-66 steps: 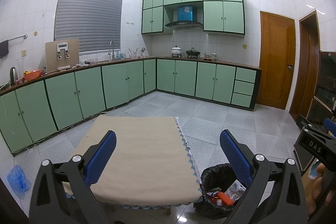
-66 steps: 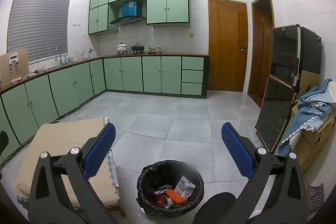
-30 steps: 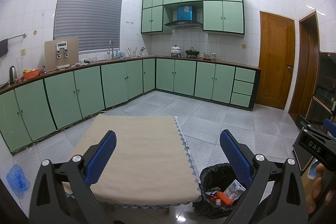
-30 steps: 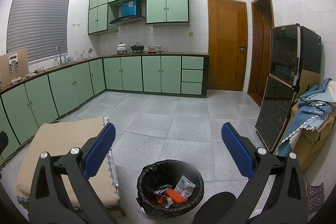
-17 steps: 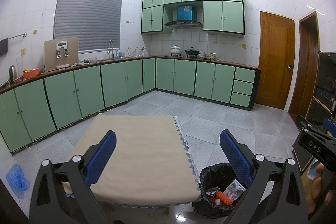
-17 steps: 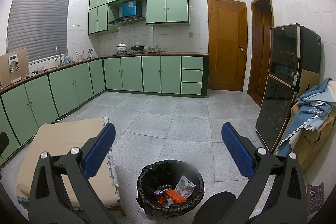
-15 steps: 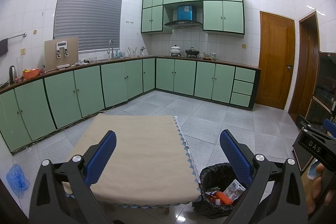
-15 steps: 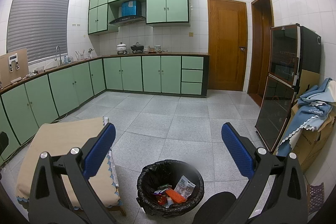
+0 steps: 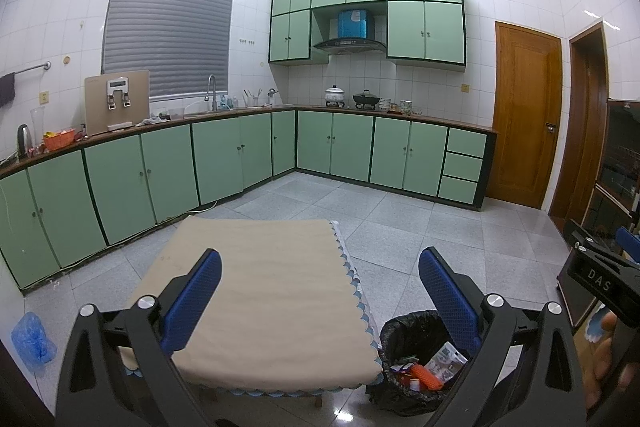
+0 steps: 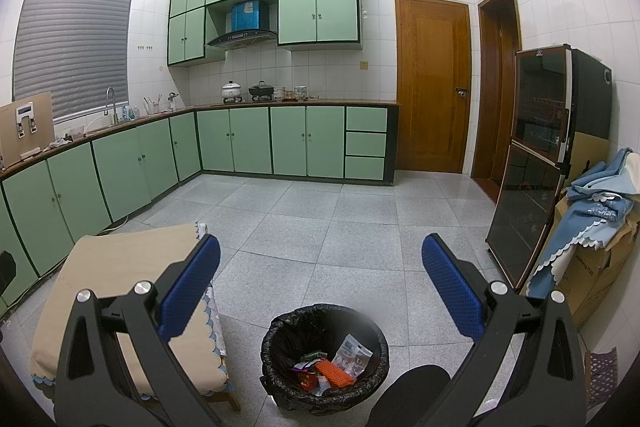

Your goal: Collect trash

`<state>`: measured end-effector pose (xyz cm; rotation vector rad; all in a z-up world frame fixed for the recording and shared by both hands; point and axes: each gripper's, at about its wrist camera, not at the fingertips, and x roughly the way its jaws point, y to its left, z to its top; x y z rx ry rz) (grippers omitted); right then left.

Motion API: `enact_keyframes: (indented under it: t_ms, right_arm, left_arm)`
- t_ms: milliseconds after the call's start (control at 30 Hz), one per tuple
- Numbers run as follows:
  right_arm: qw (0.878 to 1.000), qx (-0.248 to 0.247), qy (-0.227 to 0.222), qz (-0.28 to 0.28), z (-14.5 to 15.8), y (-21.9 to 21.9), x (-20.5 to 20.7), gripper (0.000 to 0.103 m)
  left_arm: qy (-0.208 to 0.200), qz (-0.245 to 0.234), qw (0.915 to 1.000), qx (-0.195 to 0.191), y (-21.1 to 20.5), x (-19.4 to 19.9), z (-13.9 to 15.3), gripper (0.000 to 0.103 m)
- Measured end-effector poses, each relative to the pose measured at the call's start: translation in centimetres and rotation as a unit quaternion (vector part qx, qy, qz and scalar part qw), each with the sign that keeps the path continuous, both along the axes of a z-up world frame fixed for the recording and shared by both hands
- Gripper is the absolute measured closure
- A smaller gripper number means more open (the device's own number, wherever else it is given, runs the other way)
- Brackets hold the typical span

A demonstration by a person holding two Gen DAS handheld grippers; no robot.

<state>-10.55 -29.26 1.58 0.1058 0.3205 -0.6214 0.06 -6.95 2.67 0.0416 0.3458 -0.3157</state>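
Both my left tool (image 9: pixel 320 281) and right tool (image 10: pixel 320 277) spread, empty; trash (image 10: pixel 334 367) lies in the bin (image 10: pixel 280 343) just below the right tool; table (image 9: pixel 264 291) bare; collection appears finished; next, withdraw.

My left hand-held gripper (image 9: pixel 320 277) pairs black angular plastic arms with blue, dimple-textured finger pads (image 9: pixel 192 297) and round silver screws (image 9: pixel 143 302). My matching right gripper (image 10: pixel 320 275) carries white "DAS" lettering (image 9: pixel 599 279), beside bare fingers of my right hand (image 9: pixel 612 359).
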Motion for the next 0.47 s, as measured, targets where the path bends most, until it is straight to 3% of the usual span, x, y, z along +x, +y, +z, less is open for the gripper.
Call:
enact_keyframes:
  t_ms: [467]
  right_arm:
    - [1.000, 0.001, 0.000, 0.000, -0.36, -0.04, -0.16, 0.005]
  left_arm:
    - [-0.002, 0.002, 1.0000, 0.004, -0.37, -0.21, -0.20, 0.006]
